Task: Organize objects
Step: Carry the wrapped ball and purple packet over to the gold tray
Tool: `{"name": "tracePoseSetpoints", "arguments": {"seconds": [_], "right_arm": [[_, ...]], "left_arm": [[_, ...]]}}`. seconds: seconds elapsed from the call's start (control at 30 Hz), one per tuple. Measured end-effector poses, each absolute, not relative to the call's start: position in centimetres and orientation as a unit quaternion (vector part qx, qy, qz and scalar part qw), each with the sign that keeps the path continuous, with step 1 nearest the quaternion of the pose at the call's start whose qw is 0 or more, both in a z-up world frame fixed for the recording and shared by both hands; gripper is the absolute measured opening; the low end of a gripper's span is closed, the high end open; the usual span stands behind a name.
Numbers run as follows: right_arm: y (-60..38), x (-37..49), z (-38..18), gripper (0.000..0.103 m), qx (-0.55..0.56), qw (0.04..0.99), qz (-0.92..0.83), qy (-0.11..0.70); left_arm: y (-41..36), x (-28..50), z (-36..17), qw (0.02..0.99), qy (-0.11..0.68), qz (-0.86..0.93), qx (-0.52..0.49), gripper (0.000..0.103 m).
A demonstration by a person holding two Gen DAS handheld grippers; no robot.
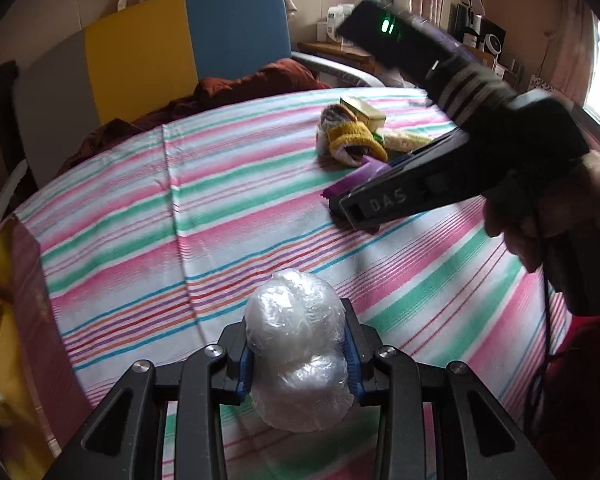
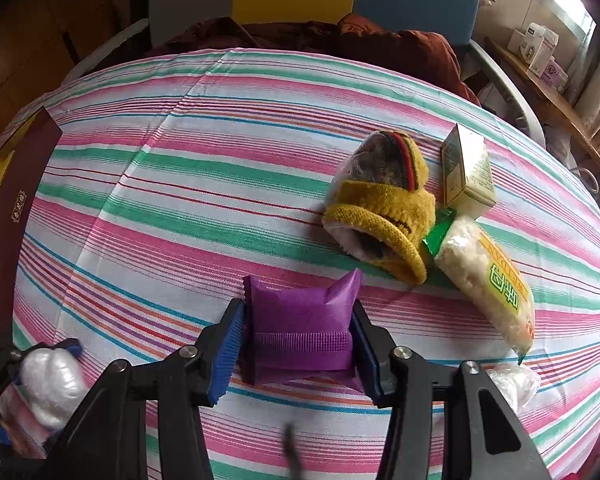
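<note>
The left tongs (image 1: 296,364) are gripping a clear plastic-wrapped bundle (image 1: 298,356), their blue pads (image 1: 244,372) pressing into its waist so that it is bulging above and below the grip. In the left wrist view the bundle is sitting over the striped cloth (image 1: 180,208) covering the tabletop, and a dark red box (image 1: 40,312) with yellow contents is showing at the left edge. That box is probably the place where the things are being gathered, so the bundle is likely heading there.

The right tongs (image 2: 300,344) are closed on a purple packet (image 2: 300,320), the pads squeezing its two sides near the lower half. The packet is lying on, or just above, the cloth; which one cannot be told. Close beyond it a yellow knitted slipper (image 2: 384,212), a small carton (image 2: 468,176) and a bag of white flakes (image 2: 484,276) are lying in a cluster, touching one another.

To do this step well, the left hand should be keeping its squeeze steady, since the slick wrap is soft and could slide out if the pads loosen. Carrying it high enough to clear the box wall, then lowering before letting go, looks sensible. The right hand is better lifting the packet straight up, because the slipper is near and a sideways drag could nudge it. The two tools are near each other, so moving them one at a time should be avoiding a knock.
</note>
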State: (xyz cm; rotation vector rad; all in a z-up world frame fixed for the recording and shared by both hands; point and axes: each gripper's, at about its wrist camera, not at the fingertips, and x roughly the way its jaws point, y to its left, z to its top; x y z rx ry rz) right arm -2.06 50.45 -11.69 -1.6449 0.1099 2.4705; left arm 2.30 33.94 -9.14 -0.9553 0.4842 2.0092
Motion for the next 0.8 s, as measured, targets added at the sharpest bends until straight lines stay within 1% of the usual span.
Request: {"name": "tracePoseSetpoints", "arguments": {"seconds": [0.27, 0.47, 0.67, 0.8], "right_arm": [[49.9, -1.7, -11.7, 0.051, -0.548, 0.098, 0.83, 0.023], [50.0, -1.7, -11.9, 0.051, -0.546, 0.103, 0.831, 0.021], [50.1, -1.9, -12.1, 0.051, -0.544, 0.109, 0.832, 0.019], [48.2, -1.0, -11.4, 0.051, -0.542, 0.116, 0.832, 0.017]], "left_arm": [[31.4, 3.7, -4.6, 0.429, 0.171, 0.82, -0.339, 0.037], [28.7, 3.3, -1.8, 0.419, 0.148, 0.836, -0.322, 0.037], [25.7, 2.1, -0.7, 0.394, 0.128, 0.852, -0.32, 0.037], [23.6, 1.3, -0.2, 0.372, 0.117, 0.864, -0.319, 0.037]]}}
